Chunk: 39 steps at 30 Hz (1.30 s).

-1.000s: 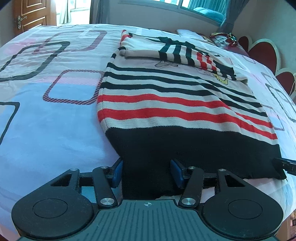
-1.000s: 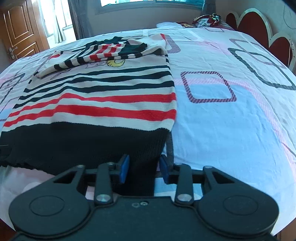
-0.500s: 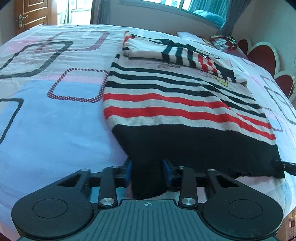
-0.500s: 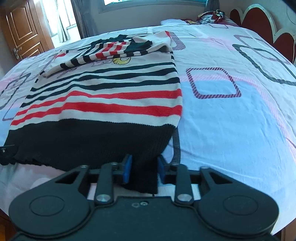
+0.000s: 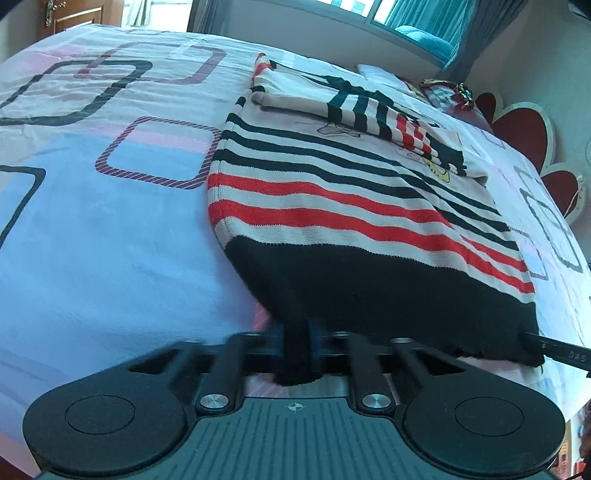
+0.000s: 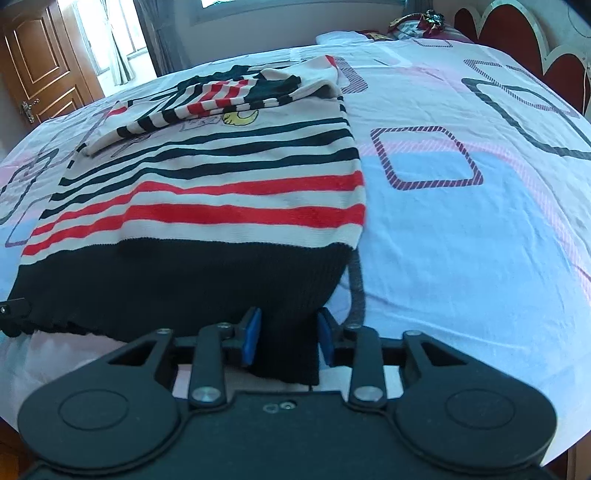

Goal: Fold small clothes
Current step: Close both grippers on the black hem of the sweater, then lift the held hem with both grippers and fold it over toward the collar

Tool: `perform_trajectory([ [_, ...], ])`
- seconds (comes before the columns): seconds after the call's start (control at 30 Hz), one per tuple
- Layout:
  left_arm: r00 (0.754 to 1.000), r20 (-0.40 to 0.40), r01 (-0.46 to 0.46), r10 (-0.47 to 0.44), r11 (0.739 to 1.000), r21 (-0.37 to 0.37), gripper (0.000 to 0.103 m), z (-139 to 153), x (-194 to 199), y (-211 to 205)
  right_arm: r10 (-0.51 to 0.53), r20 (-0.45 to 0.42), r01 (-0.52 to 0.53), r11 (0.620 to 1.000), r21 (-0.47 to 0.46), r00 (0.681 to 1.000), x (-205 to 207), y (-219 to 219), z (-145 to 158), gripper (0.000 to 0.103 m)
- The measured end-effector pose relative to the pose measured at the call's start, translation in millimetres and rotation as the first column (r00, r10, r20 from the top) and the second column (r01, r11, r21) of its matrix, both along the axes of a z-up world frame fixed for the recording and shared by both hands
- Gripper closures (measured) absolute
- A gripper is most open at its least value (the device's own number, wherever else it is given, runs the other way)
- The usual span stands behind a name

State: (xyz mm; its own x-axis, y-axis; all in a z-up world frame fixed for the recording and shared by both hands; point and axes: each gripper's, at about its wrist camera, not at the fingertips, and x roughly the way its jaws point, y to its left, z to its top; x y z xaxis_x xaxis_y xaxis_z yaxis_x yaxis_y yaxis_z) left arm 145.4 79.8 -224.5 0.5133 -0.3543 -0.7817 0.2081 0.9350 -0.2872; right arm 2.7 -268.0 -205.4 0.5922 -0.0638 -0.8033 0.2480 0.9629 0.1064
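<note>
A small knit sweater (image 5: 351,206) with black, red and cream stripes and a wide black hem lies flat on the bed, its sleeves folded across the chest at the far end. It also shows in the right wrist view (image 6: 221,192). My left gripper (image 5: 297,332) is shut on the black hem at its left corner. My right gripper (image 6: 288,336) is shut on the black hem at its right corner; its blue pads (image 6: 249,338) press the bunched cloth. Each gripper's tip shows at the edge of the other's view.
The bed (image 5: 92,229) has a white, blue and pink sheet with square outlines. A red scalloped headboard (image 5: 524,129) stands to the right. Pillows and a bundle (image 6: 413,22) lie far off. A wooden door (image 6: 37,66) is at the left.
Both grippers have closed on the black hem, the left one most visibly, and lifted the hem slightly off the bed.
</note>
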Motion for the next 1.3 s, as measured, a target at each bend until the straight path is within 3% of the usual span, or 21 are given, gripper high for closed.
perform_trajectory([
  [0.07, 1.0, 0.008, 0.006, -0.006, 1.0, -0.004, 0.092, 1.3, -0.1, 0.3, 0.004, 0.005, -0.004, 1.0, 0.017, 1.0, 0.3, 0.8, 0.4, 0.089],
  [0.13, 1.0, 0.028, 0.011, -0.011, 1.0, -0.009, 0.095, 3.7, -1.5, 0.9, 0.002, 0.012, -0.002, 1.0, 0.027, 1.0, 0.1, 0.6, 1.9, 0.091],
  [0.47, 0.987, 0.158, 0.046, -0.041, 0.999, -0.029, 0.095, 32.6, 4.5, -3.1, 0.007, 0.102, -0.009, 1.0, 0.023, 0.995, -3.3, 1.9, 25.0, 0.092],
  [0.7, 0.973, 0.231, 0.041, -0.024, 0.997, -0.069, 0.096, 54.8, 31.3, -9.4, 0.005, 0.179, -0.013, 0.999, 0.044, 0.984, 5.8, -3.4, 48.9, 0.092],
  [0.93, 0.97, 0.243, 0.033, -0.009, 0.995, -0.095, 0.097, 57.4, 74.8, -31.5, 0.012, 0.232, -0.032, 0.996, 0.08, 0.973, 50.0, -17.5, 62.5, 0.092],
  [1.3, 0.958, 0.274, -0.042, 0.089, 0.984, -0.173, 0.097, 74.6, 166.2, -56.6, 0.022, 0.325, -0.052, 0.995, 0.084, 0.945, 139.6, -37.4, 81.4, 0.092],
])
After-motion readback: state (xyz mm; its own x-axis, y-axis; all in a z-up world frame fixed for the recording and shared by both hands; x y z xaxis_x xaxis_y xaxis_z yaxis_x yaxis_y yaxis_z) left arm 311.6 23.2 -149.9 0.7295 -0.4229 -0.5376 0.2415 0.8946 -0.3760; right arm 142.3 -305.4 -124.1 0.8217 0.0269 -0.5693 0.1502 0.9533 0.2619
